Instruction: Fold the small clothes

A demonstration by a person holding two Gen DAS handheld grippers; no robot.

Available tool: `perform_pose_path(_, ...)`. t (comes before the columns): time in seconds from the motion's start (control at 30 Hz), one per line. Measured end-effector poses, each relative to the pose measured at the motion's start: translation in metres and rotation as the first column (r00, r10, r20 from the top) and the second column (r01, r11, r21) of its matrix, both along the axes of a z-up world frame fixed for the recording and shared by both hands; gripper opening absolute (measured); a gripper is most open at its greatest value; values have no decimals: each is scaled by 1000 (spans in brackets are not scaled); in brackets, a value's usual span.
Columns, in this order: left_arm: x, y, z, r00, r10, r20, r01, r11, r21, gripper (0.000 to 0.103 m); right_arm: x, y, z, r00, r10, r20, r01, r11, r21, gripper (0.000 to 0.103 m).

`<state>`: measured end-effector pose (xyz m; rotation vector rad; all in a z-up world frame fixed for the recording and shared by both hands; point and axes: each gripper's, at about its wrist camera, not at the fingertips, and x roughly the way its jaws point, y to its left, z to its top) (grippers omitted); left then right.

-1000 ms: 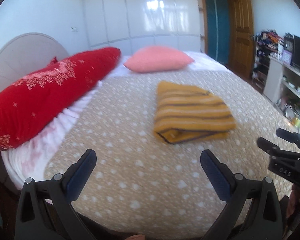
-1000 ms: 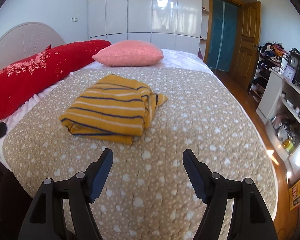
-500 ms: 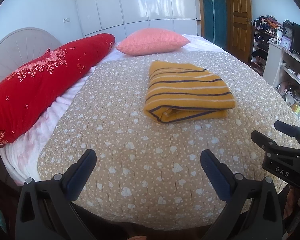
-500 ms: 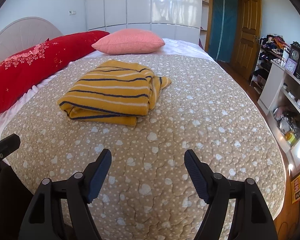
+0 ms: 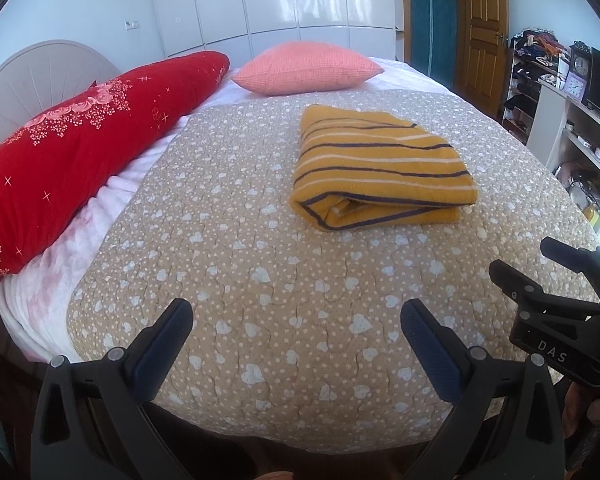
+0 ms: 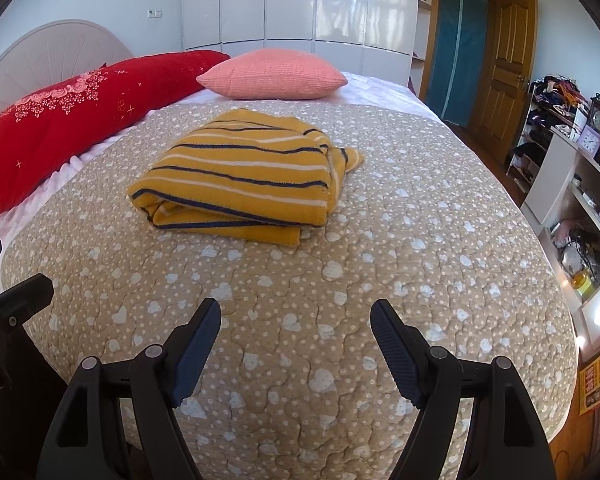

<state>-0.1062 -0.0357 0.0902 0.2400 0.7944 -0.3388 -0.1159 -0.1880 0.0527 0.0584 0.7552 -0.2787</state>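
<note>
On the bed, in the middle of the tan blanket (image 5: 236, 248) with little white hearts, lies my folded yellow top (image 5: 380, 172) with dark and white stripes. It sits flat on the blanket, folded into a thick block, and in the right wrist view one small corner of the yellow top (image 6: 244, 176) sticks out past its far right side. Behind the yellow top, at the head of the bed, is a pink pillow (image 5: 306, 68), and it does not touch the top. To the left of the yellow top, well apart from it, a long red pillow (image 5: 80, 136) with flower prints lies along the side of the bed, on a white sheet (image 5: 60, 256). A pale round headboard (image 5: 32, 76) stands behind the red pillow. To the right of the yellow top, past the edge of the bed, are white shelves (image 5: 572, 148) with clocks and other stuff on them. My left gripper (image 5: 296, 328) is wide open and holds nothing. It hangs over the near end of the blanket, well in front of the yellow top. My right gripper (image 6: 296, 328) is wide open too and holds nothing, and it is also over the near end of the blanket, well apart from the yellow top. In the left wrist view I can see my right gripper (image 5: 560, 300) off to the right side, near the edge of the bed.
</note>
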Motion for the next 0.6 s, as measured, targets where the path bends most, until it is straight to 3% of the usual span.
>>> perform_pose_path(0.6, 7, 0, -12, 999, -2, -52, 2, 1000, 5, 103, 5, -3, -5, 1000, -12, -18, 13, 1000, 12, 82)
